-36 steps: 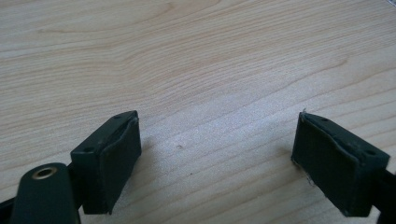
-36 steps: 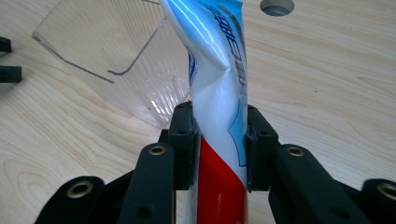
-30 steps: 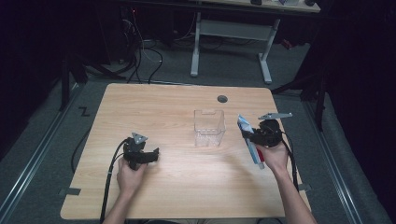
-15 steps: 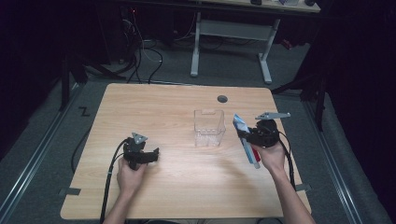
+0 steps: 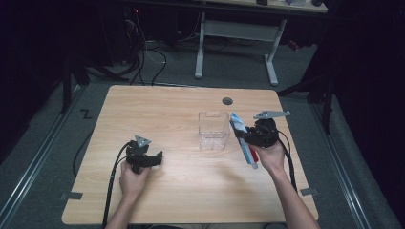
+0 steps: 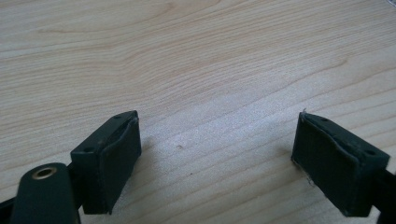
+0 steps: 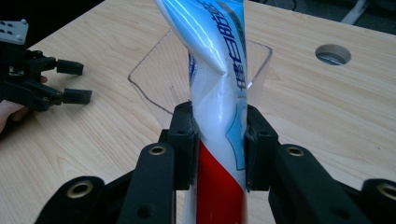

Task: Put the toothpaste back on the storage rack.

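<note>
Lighting: overhead, falling on the pale wooden tabletop (image 5: 181,114); the surrounding floor and background lie in deep darkness, detail lost.
Shadows: soft and short, beneath the left black two-jaw gripper (image 5: 143,156) and under its jaw pads in the left gripper view.
Glare: white streaks on the glossy blue, white and red squeezed tube (image 7: 217,79); faint highlights on the rim of the clear plastic square container (image 7: 149,79).
Sharpness: high view slightly soft and grainy. Left gripper view sharp on wood grain. Right gripper view crisp at the jaws, the far table edge slightly blurred.
</note>
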The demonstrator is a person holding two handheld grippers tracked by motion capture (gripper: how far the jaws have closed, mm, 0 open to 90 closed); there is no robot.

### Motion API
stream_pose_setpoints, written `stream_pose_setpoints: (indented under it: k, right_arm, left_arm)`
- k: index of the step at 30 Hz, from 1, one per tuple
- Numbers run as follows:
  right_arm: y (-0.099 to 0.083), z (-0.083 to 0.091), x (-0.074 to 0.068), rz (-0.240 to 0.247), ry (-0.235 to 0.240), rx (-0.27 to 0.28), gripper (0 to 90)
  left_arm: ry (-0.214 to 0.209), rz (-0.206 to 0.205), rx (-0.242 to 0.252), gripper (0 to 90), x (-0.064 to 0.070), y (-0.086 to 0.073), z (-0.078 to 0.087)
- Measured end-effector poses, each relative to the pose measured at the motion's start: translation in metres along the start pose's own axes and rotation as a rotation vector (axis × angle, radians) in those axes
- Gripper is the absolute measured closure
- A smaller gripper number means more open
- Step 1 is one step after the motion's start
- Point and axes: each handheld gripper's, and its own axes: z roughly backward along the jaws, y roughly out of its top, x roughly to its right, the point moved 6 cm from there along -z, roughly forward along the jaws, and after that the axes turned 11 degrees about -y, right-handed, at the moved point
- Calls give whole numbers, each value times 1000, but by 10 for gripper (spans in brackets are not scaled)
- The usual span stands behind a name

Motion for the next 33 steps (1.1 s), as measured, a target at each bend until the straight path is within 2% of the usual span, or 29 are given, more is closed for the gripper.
stream_pose_setpoints:
  k: [9, 21, 33]
  right_arm:
    - [12, -9, -13, 29, 20, 0, 697]
    - [33, -18, -25, 37, 33, 16, 696]
    - [51, -27, -28, 39, 38, 24, 696]
  left_arm:
    - [0, 1, 1, 157, 0, 0, 0]
    - [-1, -1, 1, 157, 0, 0, 0]
    - [-1, -2, 0, 157, 0, 0, 0]
